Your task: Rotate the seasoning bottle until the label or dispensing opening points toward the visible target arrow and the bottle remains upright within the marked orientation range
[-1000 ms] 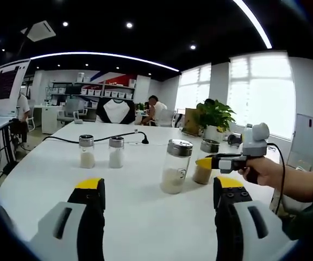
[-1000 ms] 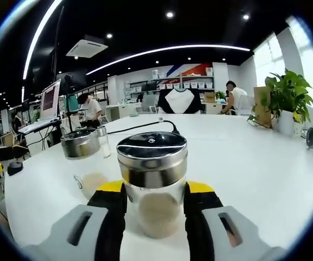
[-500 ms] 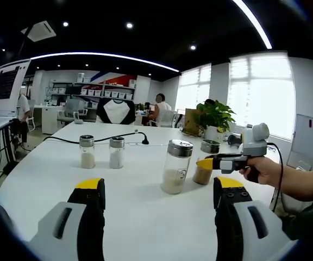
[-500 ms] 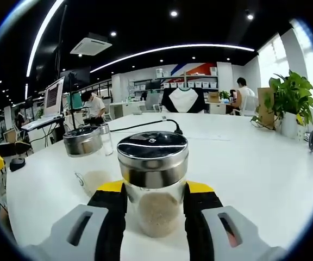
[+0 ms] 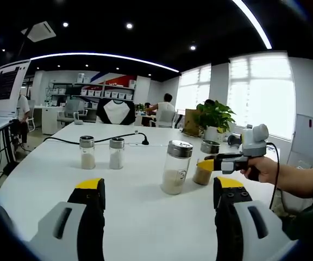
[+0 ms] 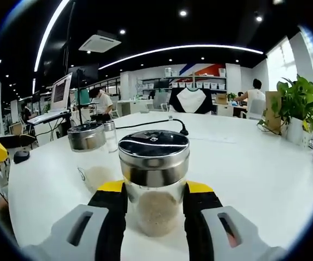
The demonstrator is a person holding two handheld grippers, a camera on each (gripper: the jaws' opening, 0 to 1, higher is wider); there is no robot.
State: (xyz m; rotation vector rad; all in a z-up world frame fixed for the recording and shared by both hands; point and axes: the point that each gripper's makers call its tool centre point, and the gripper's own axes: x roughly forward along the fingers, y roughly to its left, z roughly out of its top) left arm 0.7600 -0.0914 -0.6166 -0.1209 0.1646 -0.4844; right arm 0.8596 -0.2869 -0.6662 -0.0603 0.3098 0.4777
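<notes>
The right gripper [image 6: 155, 204] clamps the brown-filled seasoning bottle [image 6: 154, 185] upright for turning; beside it, the left gripper [image 5: 159, 198] waits, jaws wide and empty.

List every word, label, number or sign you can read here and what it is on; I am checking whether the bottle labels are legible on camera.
No text reads clearly in either view.
Tall clear glass shaker with steel lid: a small dark mark on its glass, too small to read.
Steel-lidded glass jar of tan grains between the right tool's jaws: no label showing.
White-framed monitor at left: reddish lines on a dark screen, blurred.
</notes>
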